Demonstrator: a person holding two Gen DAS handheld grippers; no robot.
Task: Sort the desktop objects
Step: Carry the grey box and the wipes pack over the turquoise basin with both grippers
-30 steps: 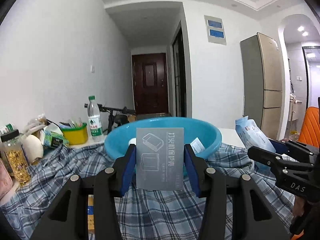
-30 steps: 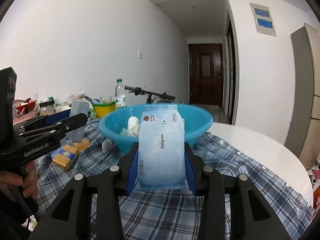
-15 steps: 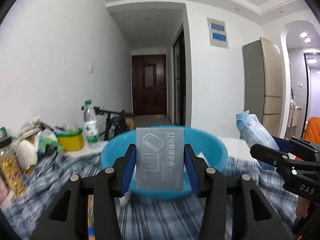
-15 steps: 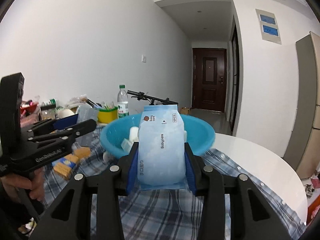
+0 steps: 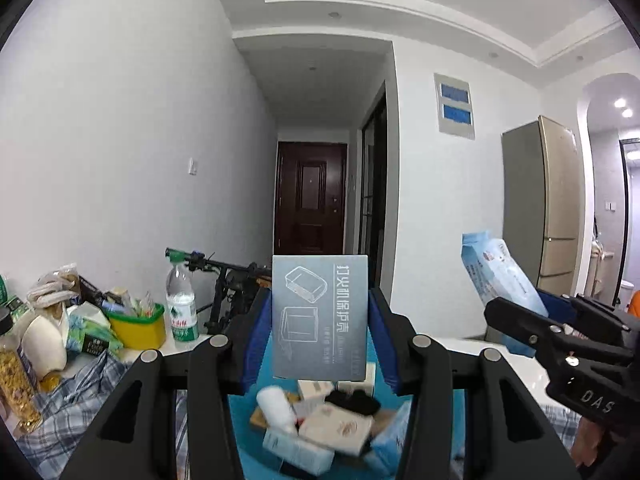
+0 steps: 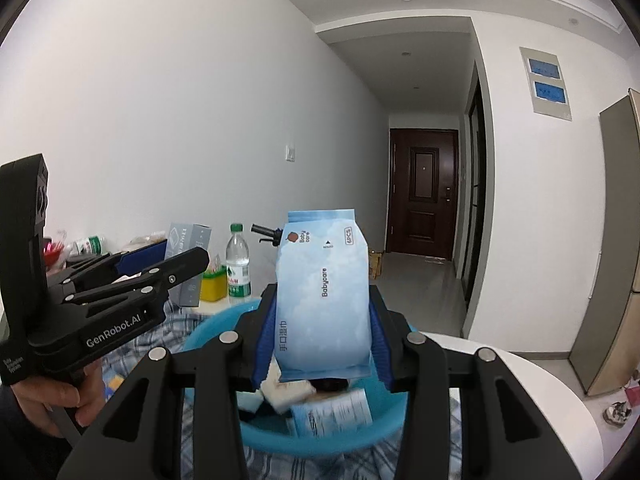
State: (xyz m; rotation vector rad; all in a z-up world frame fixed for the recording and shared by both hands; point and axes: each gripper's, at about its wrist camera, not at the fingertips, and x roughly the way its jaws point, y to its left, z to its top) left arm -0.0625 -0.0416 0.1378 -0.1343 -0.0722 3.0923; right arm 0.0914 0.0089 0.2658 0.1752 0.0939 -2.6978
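My left gripper (image 5: 320,320) is shut on a flat grey box (image 5: 320,316) with white line drawings, held upright above the blue basin (image 5: 240,432). My right gripper (image 6: 322,320) is shut on a light blue wet-wipes pack (image 6: 322,296), held upright over the same blue basin (image 6: 280,446). The basin holds several small boxes, packets and a white bottle (image 5: 276,404). Each gripper shows in the other's view: the right one with its pack (image 5: 500,280) on the right, the left one with its grey box (image 6: 188,248) on the left.
The basin sits on a blue plaid cloth (image 5: 80,392) over a white round table (image 6: 540,392). At the left stand a water bottle (image 5: 181,304), a yellow tub (image 5: 138,326), a jar (image 5: 18,380) and clutter. A bicycle handlebar (image 5: 208,260) is behind.
Both grippers have risen and moved forward over the basin with their loads still held. The basin's contents now show below the fingers.
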